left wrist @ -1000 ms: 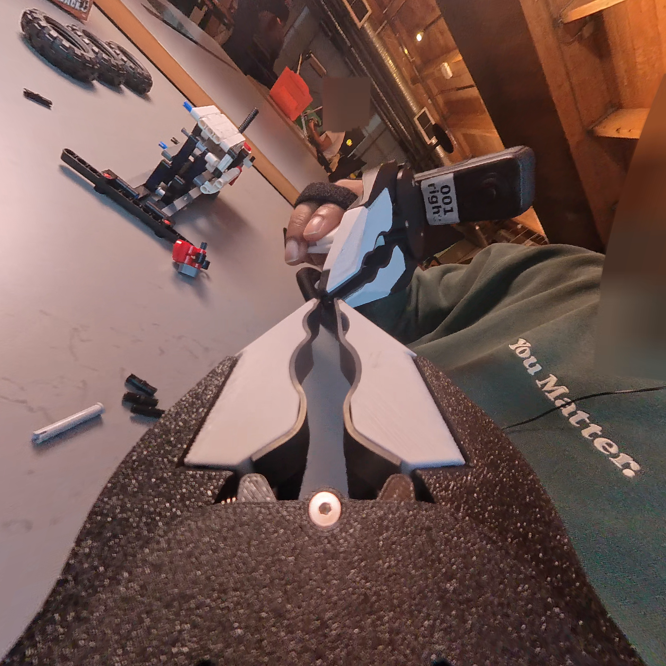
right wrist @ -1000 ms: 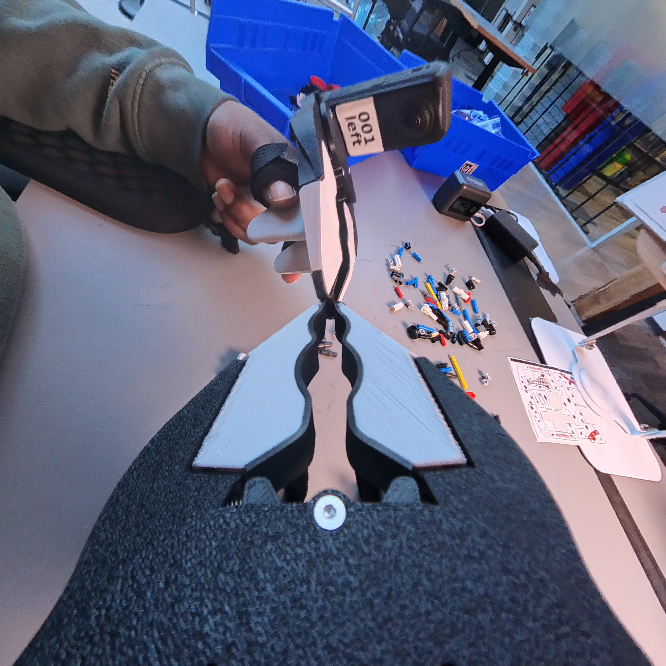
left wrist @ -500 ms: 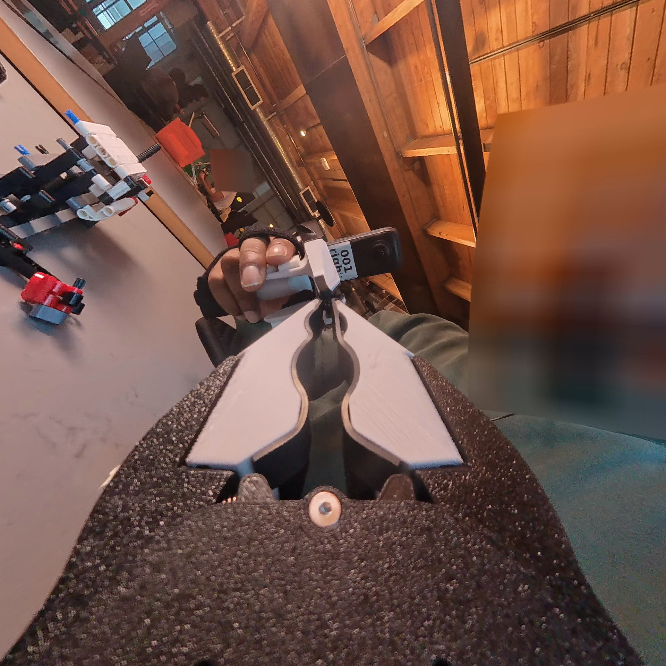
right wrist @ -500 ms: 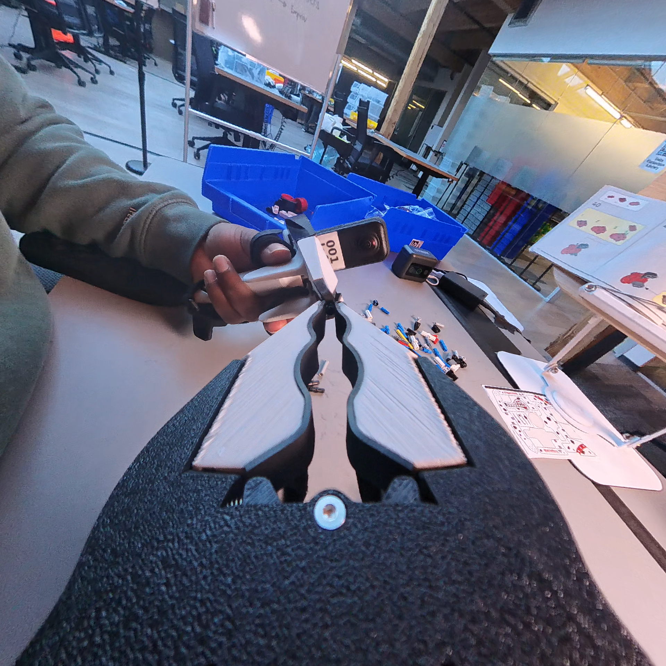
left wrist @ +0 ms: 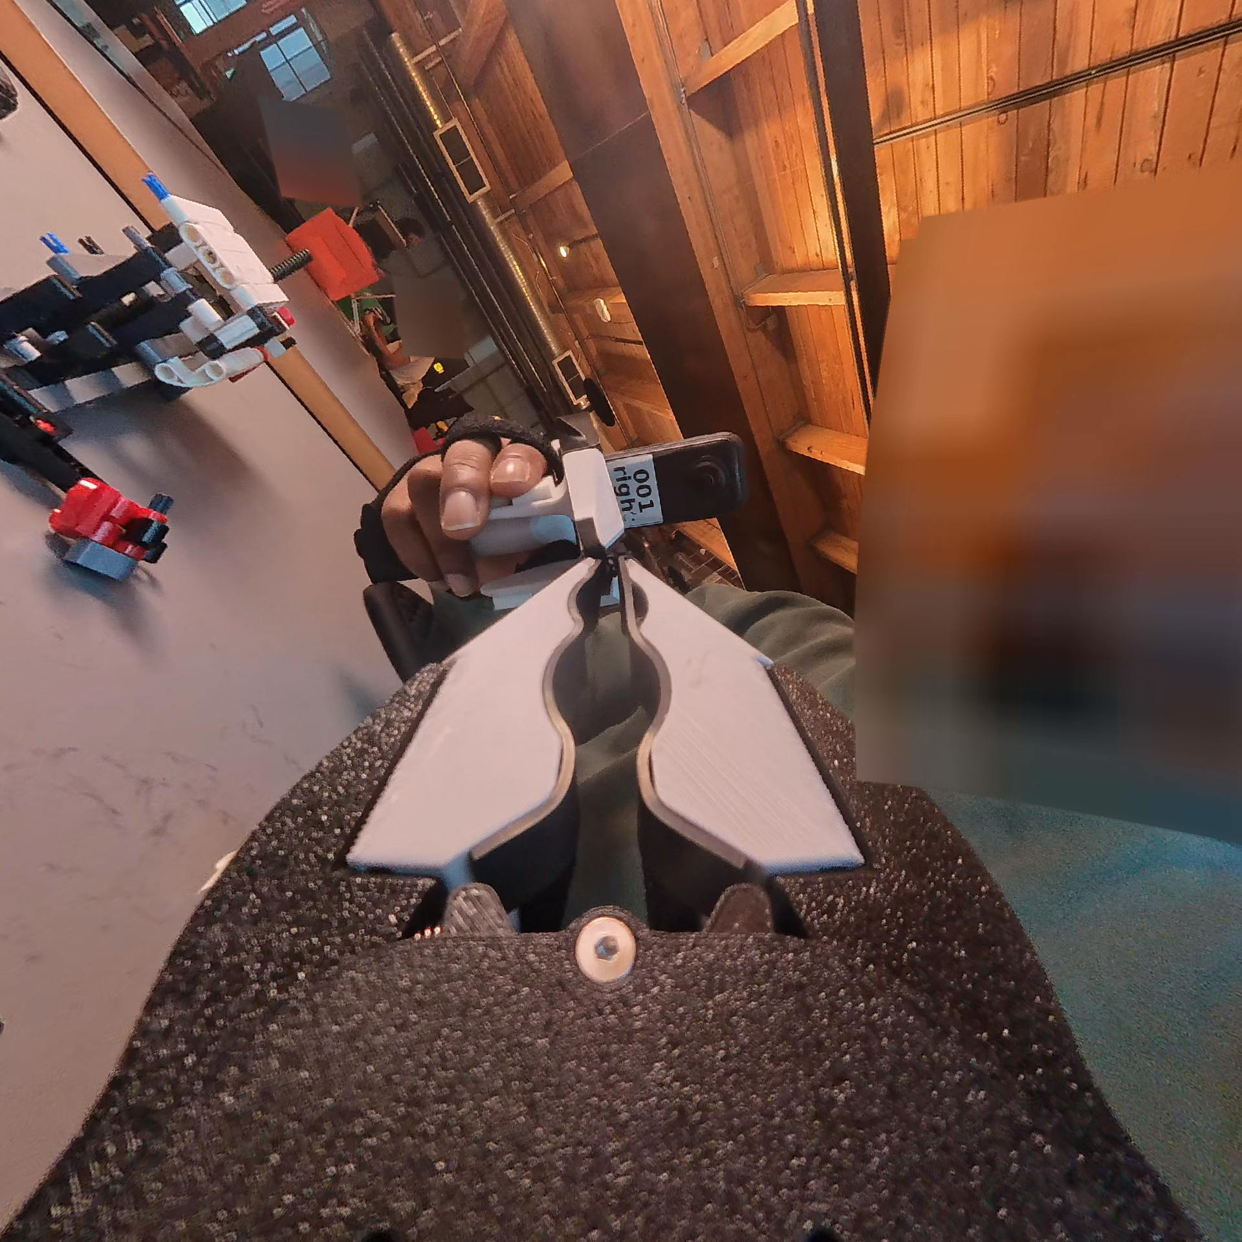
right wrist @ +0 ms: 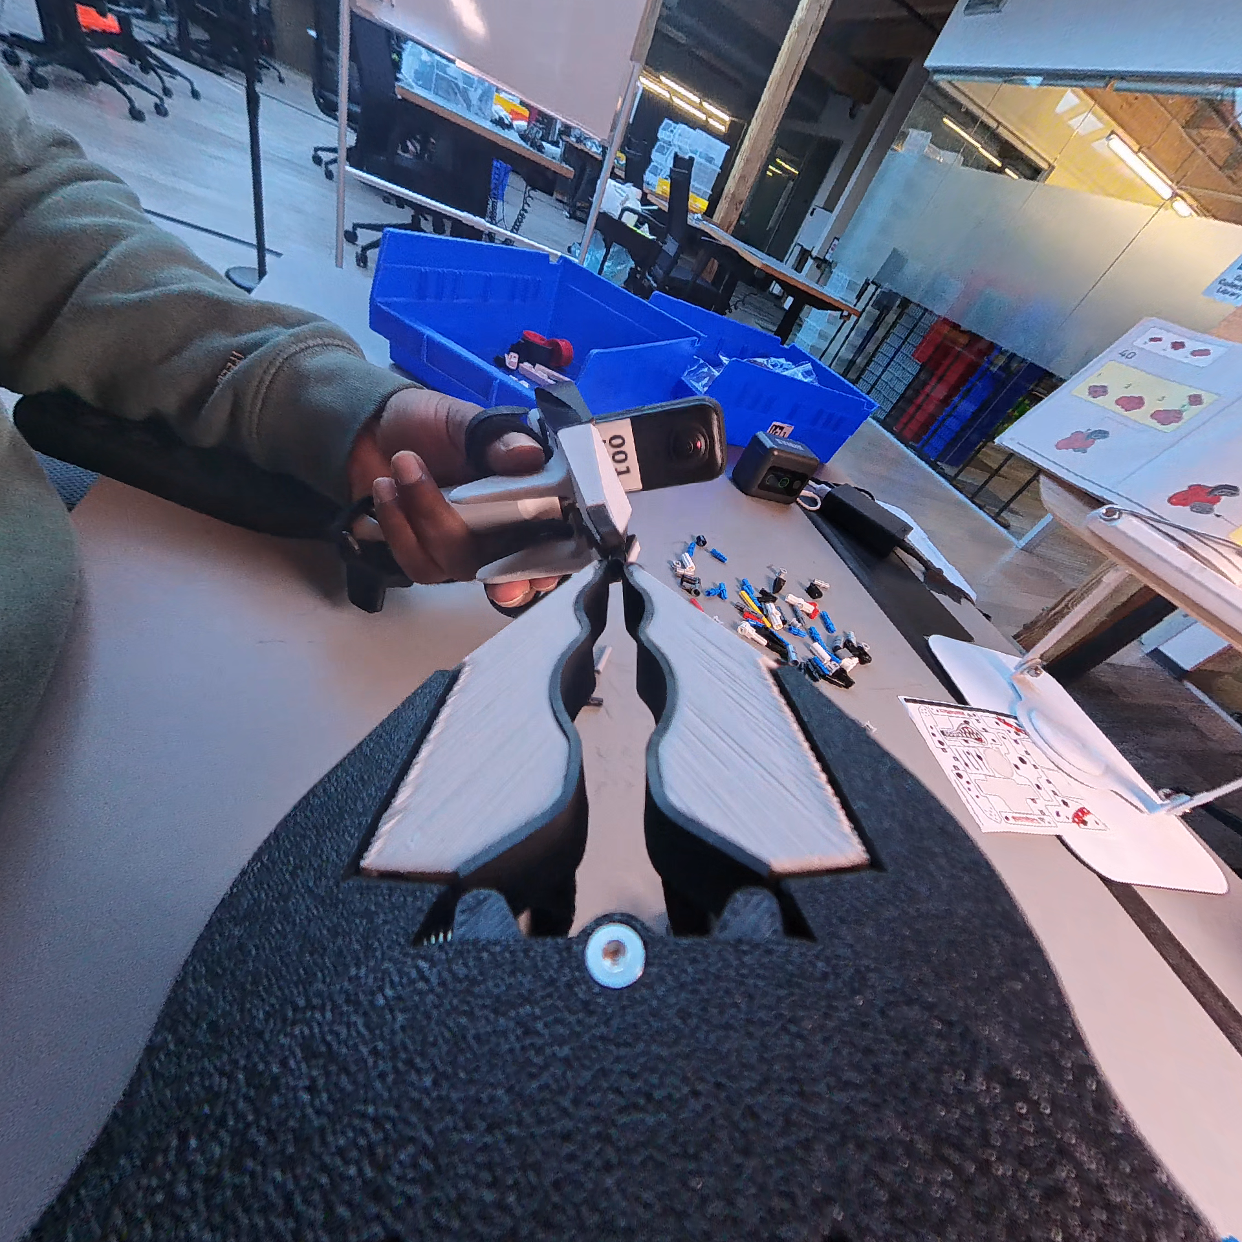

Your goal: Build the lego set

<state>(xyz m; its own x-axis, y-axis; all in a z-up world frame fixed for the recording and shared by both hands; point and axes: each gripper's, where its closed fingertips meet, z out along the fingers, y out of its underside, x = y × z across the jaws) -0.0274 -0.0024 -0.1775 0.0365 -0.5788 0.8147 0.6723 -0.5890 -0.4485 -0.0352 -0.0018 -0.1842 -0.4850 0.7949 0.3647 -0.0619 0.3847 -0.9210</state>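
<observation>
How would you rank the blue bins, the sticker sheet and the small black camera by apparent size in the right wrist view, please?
1. blue bins
2. sticker sheet, though it lies nearer the camera
3. small black camera

Small black camera (right wrist: pixel 775 466) and black power adapter (right wrist: pixel 862 518) on grey table (right wrist: pixel 201 672), far right

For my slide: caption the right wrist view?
Two grippers meet tip to tip above a grey table, loose lego pieces and blue bins behind.
</observation>
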